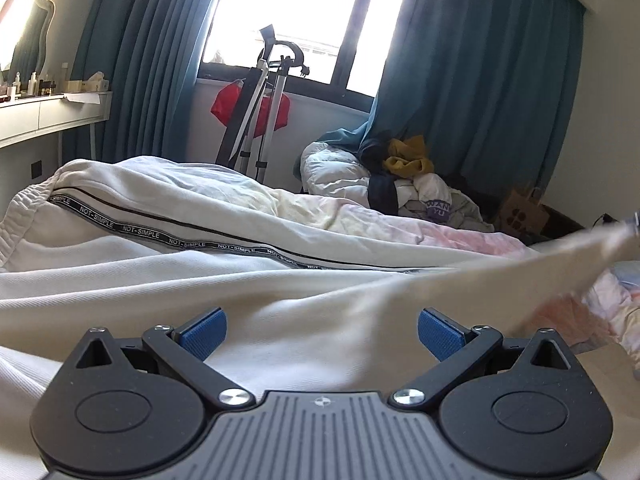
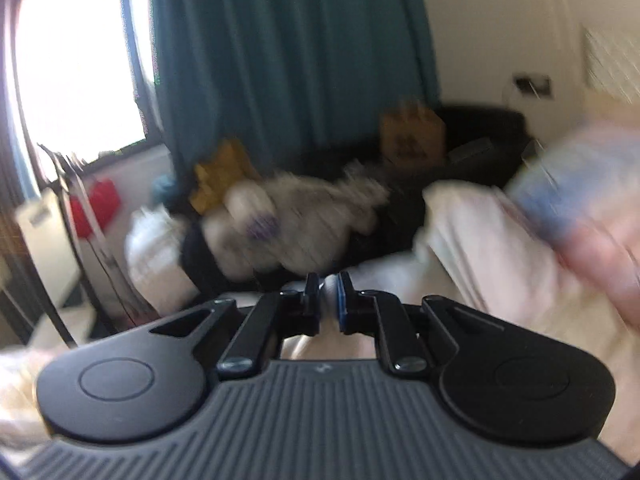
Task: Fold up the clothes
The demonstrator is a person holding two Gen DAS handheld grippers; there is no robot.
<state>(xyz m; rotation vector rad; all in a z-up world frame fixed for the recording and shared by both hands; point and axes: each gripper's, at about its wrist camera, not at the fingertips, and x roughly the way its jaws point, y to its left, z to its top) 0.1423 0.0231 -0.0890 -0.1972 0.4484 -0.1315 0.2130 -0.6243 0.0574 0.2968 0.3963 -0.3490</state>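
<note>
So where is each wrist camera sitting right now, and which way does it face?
Left wrist: low over the white trousers on the bed, facing the window; its own open left tongs show, nothing between them.
Right wrist: raised, blurred, facing the teal curtain and corner; its right tongs are shut on pale cloth.
Shared: curtain, window, clothes pile with the mustard garment, brown paper bag, red bag.

Trousers (image 1: 168,264) spread across the bed (image 1: 460,236), before the left tongs (image 1: 322,334). Clothes pile (image 1: 404,184) behind, under the curtain (image 1: 480,80). Table (image 1: 52,114) far left.
</note>
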